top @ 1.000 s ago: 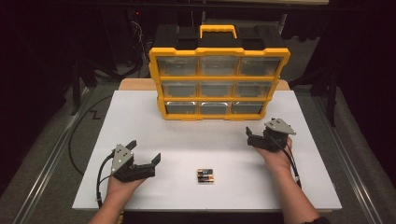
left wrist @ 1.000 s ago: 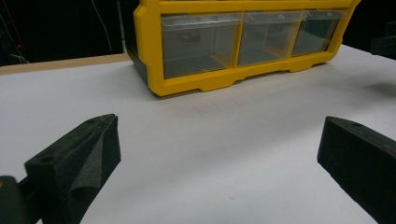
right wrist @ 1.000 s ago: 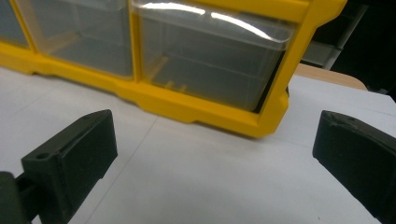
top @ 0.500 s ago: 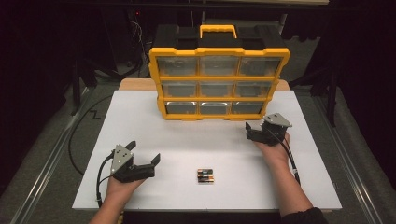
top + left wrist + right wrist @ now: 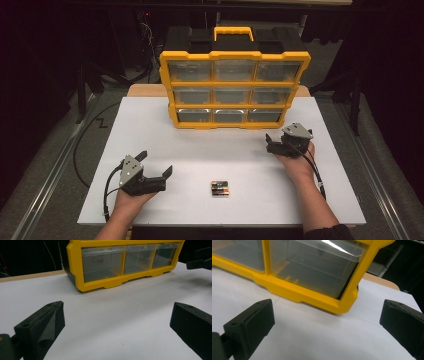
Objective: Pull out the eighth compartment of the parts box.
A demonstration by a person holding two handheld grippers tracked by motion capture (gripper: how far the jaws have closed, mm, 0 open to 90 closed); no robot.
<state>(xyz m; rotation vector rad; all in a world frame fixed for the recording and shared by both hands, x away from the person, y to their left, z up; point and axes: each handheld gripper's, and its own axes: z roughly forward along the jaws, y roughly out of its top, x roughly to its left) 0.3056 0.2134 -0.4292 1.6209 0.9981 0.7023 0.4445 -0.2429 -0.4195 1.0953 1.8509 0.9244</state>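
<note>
A yellow organizer (image 5: 232, 90) with clear drawers stands upright at the back of the white table (image 5: 150, 130). A small pack of batteries (image 5: 219, 188) lies near the front centre. My left gripper (image 5: 155, 164) rests front left, open and empty, to the left of the batteries. In the left gripper view its jaws (image 5: 117, 325) stand wide apart facing the organizer (image 5: 105, 282). My right gripper (image 5: 270, 143) is open and empty, just in front of the organizer's lower right corner. The right gripper view (image 5: 327, 322) looks closely at the bottom right drawer (image 5: 312, 267).
The organizer has a black back and a yellow handle (image 5: 233, 33) on top. A wooden board edge (image 5: 145, 90) shows behind the white surface. Cables (image 5: 107, 192) trail from both grippers. In the left gripper view, the other gripper (image 5: 200, 261) shows at the far right.
My right gripper has shifted slightly forward toward the organizer's lower right corner. The left gripper and the batteries have not moved.
</note>
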